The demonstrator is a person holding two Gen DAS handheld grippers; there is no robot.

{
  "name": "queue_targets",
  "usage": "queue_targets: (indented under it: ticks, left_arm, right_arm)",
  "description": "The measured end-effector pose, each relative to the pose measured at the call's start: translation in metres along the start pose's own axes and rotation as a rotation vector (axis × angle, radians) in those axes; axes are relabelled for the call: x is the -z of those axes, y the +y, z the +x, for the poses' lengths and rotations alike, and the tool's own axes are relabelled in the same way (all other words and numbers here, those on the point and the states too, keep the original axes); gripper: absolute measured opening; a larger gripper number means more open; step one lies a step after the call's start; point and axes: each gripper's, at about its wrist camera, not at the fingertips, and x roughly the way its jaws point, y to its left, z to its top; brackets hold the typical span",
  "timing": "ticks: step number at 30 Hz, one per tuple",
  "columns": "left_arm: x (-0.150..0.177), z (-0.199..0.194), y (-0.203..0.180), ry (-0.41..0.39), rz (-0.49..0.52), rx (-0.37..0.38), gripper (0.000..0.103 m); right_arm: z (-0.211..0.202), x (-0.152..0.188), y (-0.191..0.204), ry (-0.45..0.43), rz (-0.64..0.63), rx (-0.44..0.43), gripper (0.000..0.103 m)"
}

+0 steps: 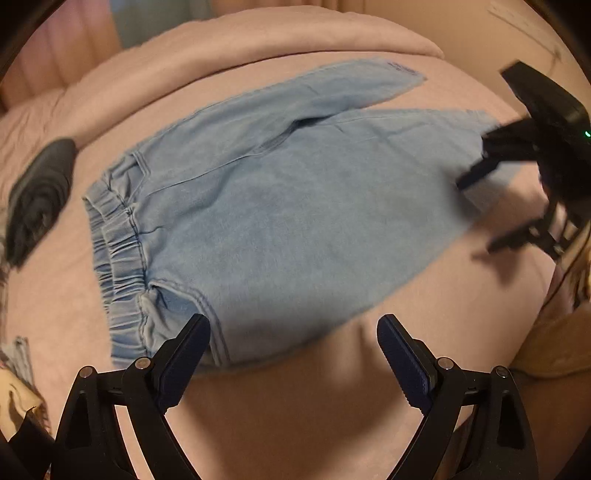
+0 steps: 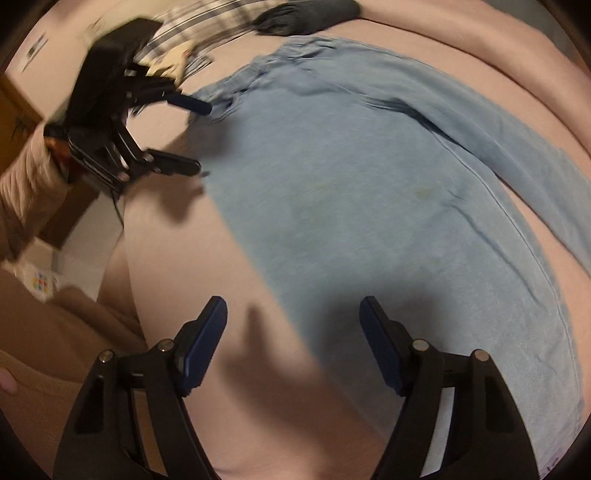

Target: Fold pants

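Left wrist view: left gripper (image 1: 293, 341) fingers spread wide, nothing between, pointing down at pink bed (image 1: 295, 406). Light blue pants (image 1: 273, 206) flat on bed just ahead of the fingers, near waist corner touching or just under left finger tip (image 1: 192, 332); cannot tell which. Elastic waistband (image 1: 118, 258) ahead-left of the fingers, legs running away to upper right. Far leg hem (image 1: 406, 75) well ahead-right. Right gripper (image 1: 480, 210) far right, blurred, fingers apart, over near leg hem; contact unclear. Dark cloth (image 1: 37, 195) far left on bed, apart from pants.

Right wrist view: right gripper (image 2: 293, 321) fingers apart, nothing clamped, pointing down. Edge of pants (image 2: 369, 192) leg crossing between the finger tips; right finger (image 2: 380, 343) over denim, left finger (image 2: 203, 343) over bare bed (image 2: 184, 258). Touching or hovering: cannot tell, shadow and blur. Pants stretching ahead and right, waist end far ahead. Left gripper (image 2: 199, 138) ahead-left, blurred, fingers open, at waist corner. Sleeve (image 2: 26, 199) behind it at left edge. Striped cloth (image 2: 192, 26) and dark cloth (image 2: 310, 16) far ahead past the waist.
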Motion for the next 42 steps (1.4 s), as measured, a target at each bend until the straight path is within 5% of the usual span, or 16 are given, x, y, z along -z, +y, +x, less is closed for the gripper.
queue_targets:
  ticks: [5, 7, 9, 13, 19, 20, 23, 25, 26, 30, 33, 34, 36, 38, 41, 42]
  left_arm:
    - [0.01, 0.032, -0.016, 0.057, 0.163, -0.163, 0.089]
    - [0.004, 0.025, -0.006, 0.012, 0.095, -0.12, 0.056]
    - [-0.005, 0.024, 0.004, -0.024, 0.046, -0.08, 0.035]
    - [-0.002, 0.018, 0.0, -0.054, 0.047, -0.068, 0.023]
    - [0.007, 0.023, 0.003, -0.025, 0.032, -0.071, 0.031]
    - [0.006, 0.018, 0.002, -0.023, 0.033, -0.068, 0.032]
    - [0.009, -0.019, 0.0, -0.094, 0.037, 0.043, 0.061]
    - [0.006, -0.04, 0.005, -0.183, 0.021, 0.124, 0.084]
    - [-0.001, -0.045, 0.011, -0.229, -0.006, 0.139, 0.086]
    - [-0.037, -0.012, 0.042, -0.264, -0.161, 0.123, 0.086]
    - [-0.042, 0.052, 0.075, -0.058, -0.269, -0.037, 0.083]
    - [-0.034, 0.066, 0.087, -0.004, -0.294, -0.071, 0.071]
    - [-0.017, 0.056, 0.105, -0.107, -0.345, 0.0, 0.055]
    - [-0.009, 0.048, 0.119, -0.107, -0.393, 0.016, 0.045]
    - [-0.018, 0.03, 0.121, -0.127, -0.391, 0.067, 0.058]
    - [-0.024, 0.024, 0.118, -0.139, -0.373, 0.044, 0.083]
  right_arm:
    - [0.026, 0.005, 0.006, 0.059, -0.023, 0.152, 0.047]
    - [0.019, 0.001, 0.002, 0.031, 0.023, 0.158, 0.03]
    - [0.01, -0.003, 0.005, -0.007, 0.07, 0.128, 0.013]
    - [-0.001, -0.005, 0.012, -0.021, 0.085, 0.127, 0.01]
    - [0.002, 0.01, 0.006, -0.025, 0.106, 0.082, 0.014]
    - [0.008, 0.009, -0.001, 0.003, 0.124, 0.085, 0.024]
    - [0.0, 0.009, -0.003, 0.015, 0.16, 0.032, 0.037]
    - [-0.029, 0.015, -0.005, -0.076, 0.161, -0.028, 0.04]
    - [-0.047, 0.02, -0.013, -0.137, 0.183, -0.034, 0.046]
    - [-0.067, 0.042, -0.076, -0.199, 0.392, 0.13, 0.053]
    - [-0.044, 0.077, -0.135, -0.026, 0.551, 0.36, 0.05]
    - [-0.039, 0.093, -0.148, 0.027, 0.561, 0.419, 0.05]
    - [-0.055, 0.115, -0.157, -0.053, 0.573, 0.396, 0.044]
    - [-0.069, 0.136, -0.174, -0.004, 0.64, 0.488, 0.044]
    - [-0.086, 0.148, -0.198, 0.032, 0.733, 0.511, 0.045]
    - [-0.089, 0.14, -0.2, 0.027, 0.727, 0.51, 0.049]
